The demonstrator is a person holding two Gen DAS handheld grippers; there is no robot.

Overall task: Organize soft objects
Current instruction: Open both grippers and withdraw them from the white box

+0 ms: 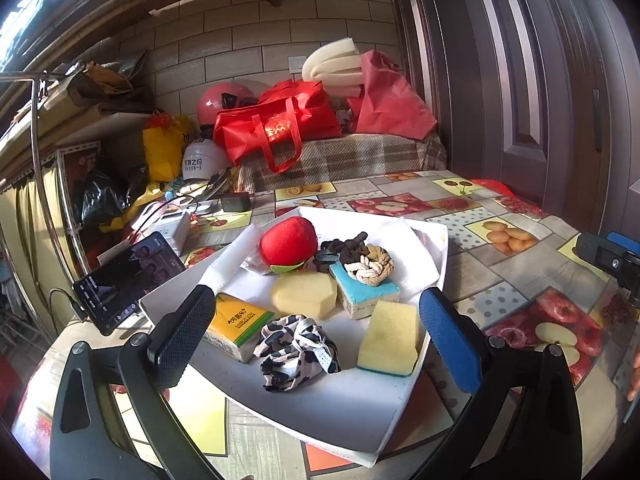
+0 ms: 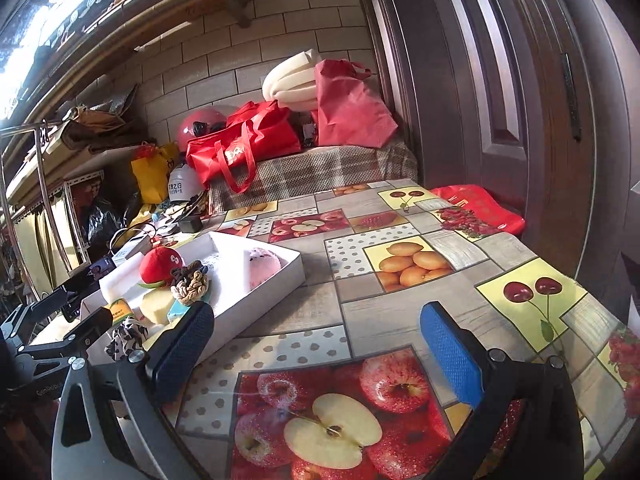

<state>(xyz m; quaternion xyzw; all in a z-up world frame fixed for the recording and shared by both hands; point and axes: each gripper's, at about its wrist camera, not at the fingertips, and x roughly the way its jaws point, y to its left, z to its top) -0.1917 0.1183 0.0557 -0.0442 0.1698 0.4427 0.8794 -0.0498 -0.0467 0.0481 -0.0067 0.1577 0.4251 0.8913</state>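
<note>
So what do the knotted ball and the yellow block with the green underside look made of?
Knotted ball: twisted rope, likely cotton, matte cream and brown strands woven in a knot. Yellow block: porous foam sponge, its green base probably a scouring pad.

left gripper (image 1: pixel 316 332) hangs wide open over the white tray (image 1: pixel 352 412), nothing between the pads. leopard scrunchie (image 1: pixel 294 354) sits right in front, yellow sponge (image 1: pixel 390 338) beside it, tissue pack (image 1: pixel 236 330) on the other side. red plush (image 1: pixel 288 242) and rope knot (image 1: pixel 370 266) further back.
</note>
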